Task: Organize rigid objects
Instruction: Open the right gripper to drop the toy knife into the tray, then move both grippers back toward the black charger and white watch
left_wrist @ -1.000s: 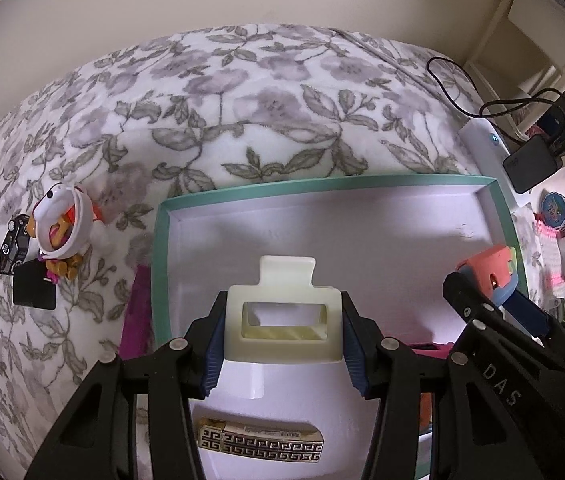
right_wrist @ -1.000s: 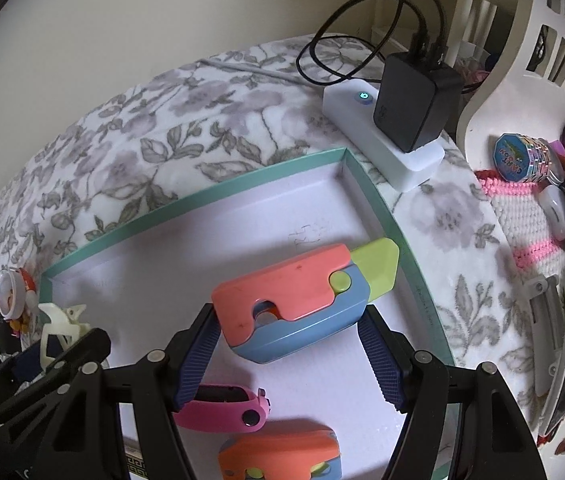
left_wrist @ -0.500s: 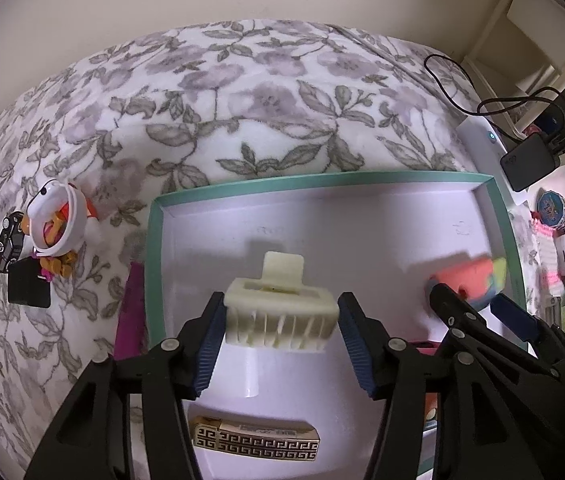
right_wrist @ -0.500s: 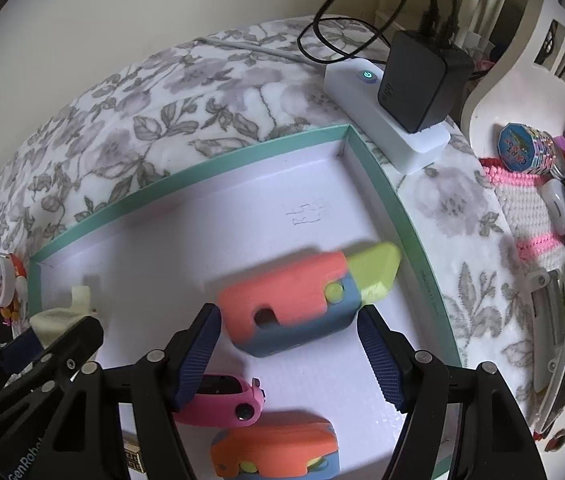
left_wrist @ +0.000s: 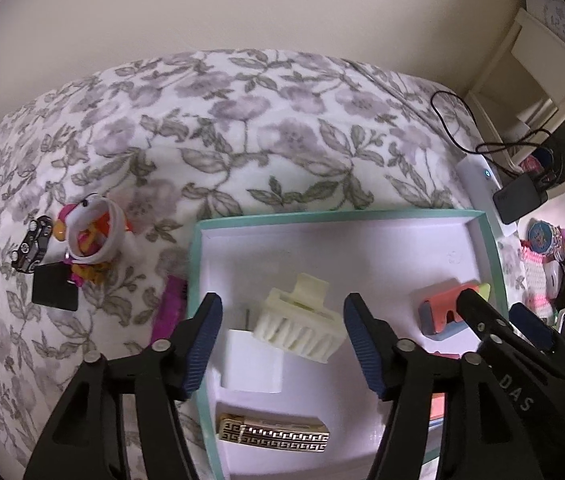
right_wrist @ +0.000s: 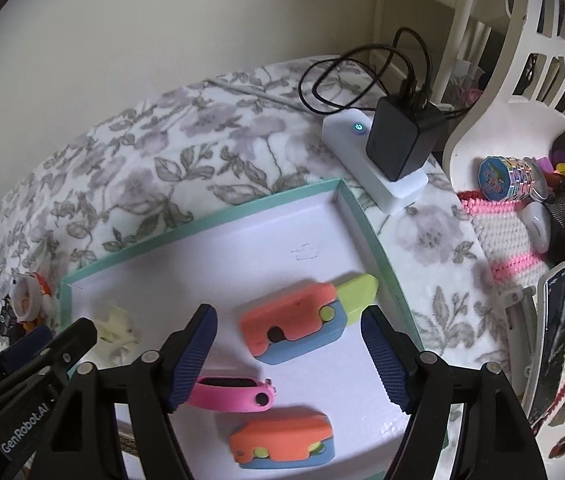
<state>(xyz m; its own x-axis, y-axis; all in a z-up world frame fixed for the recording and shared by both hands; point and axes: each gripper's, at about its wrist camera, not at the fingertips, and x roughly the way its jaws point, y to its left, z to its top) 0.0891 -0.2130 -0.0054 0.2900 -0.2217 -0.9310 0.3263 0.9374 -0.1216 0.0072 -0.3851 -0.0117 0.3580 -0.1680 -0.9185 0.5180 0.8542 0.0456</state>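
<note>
A teal-rimmed white box (left_wrist: 490,248) (right_wrist: 382,252) lies on the flowered bedspread. In the left wrist view a cream hair claw clip (left_wrist: 298,326) rests inside it, partly on a white block (left_wrist: 252,362). My left gripper (left_wrist: 282,344) hangs above the clip, its jaws opening, pads clear of it. In the right wrist view an orange-and-blue toy with a green tip (right_wrist: 302,322) lies in the box. My right gripper (right_wrist: 288,354) hovers over it, jaws opening and not touching. A pink band (right_wrist: 234,394), a second orange-and-blue toy (right_wrist: 282,442) and a gold-patterned bar (left_wrist: 274,436) also lie inside.
Left of the box lie a toy car (left_wrist: 32,244), a white ring toy (left_wrist: 94,232), a black card (left_wrist: 54,286) and a magenta comb (left_wrist: 170,308). A white power strip with a black charger (right_wrist: 394,148) sits beyond the box. A knitted pink basket (right_wrist: 510,236) and white furniture stand right.
My left gripper let go of the cream clip, which now lies in the box, and rose. My right gripper widened slightly and lifted off the orange-and-blue toy.
</note>
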